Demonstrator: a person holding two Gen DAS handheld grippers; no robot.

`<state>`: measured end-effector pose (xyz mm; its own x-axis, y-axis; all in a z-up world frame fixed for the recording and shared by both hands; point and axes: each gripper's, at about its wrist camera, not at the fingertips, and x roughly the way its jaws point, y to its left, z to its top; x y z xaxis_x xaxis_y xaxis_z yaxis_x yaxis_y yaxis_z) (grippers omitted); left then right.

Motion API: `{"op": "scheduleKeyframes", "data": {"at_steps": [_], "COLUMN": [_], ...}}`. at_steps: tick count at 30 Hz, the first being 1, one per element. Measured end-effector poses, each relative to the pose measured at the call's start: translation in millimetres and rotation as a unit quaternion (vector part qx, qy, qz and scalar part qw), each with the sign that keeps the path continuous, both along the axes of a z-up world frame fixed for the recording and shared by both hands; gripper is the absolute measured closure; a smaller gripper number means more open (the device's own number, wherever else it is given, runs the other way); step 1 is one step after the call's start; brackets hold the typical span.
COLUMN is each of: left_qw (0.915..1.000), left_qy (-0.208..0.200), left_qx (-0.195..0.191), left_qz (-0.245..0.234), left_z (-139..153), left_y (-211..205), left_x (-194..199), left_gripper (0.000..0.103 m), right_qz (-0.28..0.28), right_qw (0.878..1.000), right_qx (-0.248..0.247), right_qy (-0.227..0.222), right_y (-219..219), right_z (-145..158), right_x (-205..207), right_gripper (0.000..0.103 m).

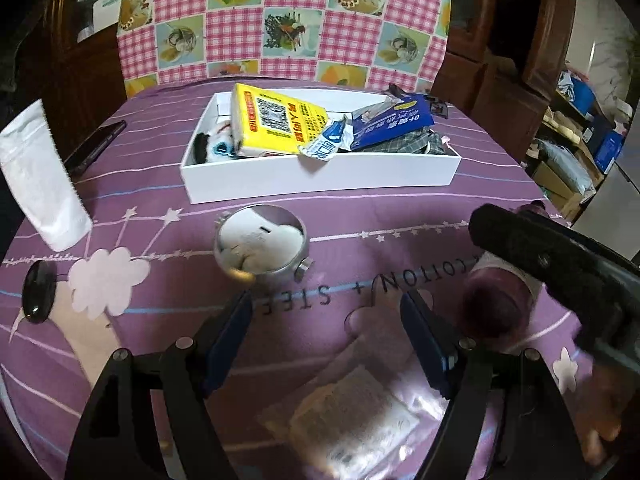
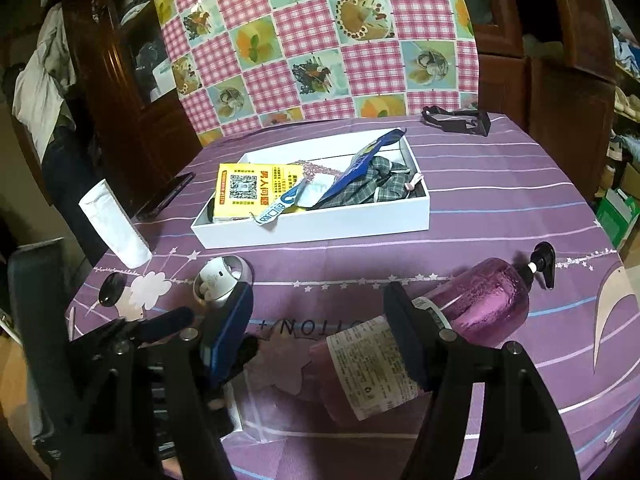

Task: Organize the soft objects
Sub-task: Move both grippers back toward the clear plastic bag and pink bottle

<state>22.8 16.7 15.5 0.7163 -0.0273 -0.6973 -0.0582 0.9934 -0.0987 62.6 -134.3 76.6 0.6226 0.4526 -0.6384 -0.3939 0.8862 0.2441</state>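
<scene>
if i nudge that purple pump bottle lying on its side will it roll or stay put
The pump bottle lies on its side and looks round, so it would probably roll. Its pump head may catch the tablecloth and stop it. It seems liquid-filled, so likely heavy.

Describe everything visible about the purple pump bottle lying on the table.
The purple pump bottle lies on its side on the purple tablecloth, its black pump head pointing toward the far right. The body looks like translucent plastic holding purple liquid. A white printed label wraps its lower part. The open right claw sits at the label end; whether a finger touches the bottle cannot be told. In the left wrist view it is blurred.
</scene>
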Motion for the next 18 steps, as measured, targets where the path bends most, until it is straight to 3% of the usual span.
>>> {"op": "scheduleKeyframes", "data": {"at_steps": [10, 18], "left_qw": [0.9996, 0.9971], "left_qy": [0.016, 0.020], "left_qx": [-0.013, 0.044], "left_qz": [-0.019, -0.059], "left_z": [-8.1, -10.9], "left_y": [2.7, -29.0], "left_x": [-28.9, -40.7], "left_gripper": [0.026, 0.026], "right_qz": [0.007, 0.012], "right_qw": [1.000, 1.000], "right_qx": [0.009, 0.009], "right_qy": [0.000, 0.001], "right_y": [-2.7, -6.9], "right_z": [3.1, 3.0], "right_x": [-3.7, -13.0], "right_gripper": [0.034, 0.034]}}
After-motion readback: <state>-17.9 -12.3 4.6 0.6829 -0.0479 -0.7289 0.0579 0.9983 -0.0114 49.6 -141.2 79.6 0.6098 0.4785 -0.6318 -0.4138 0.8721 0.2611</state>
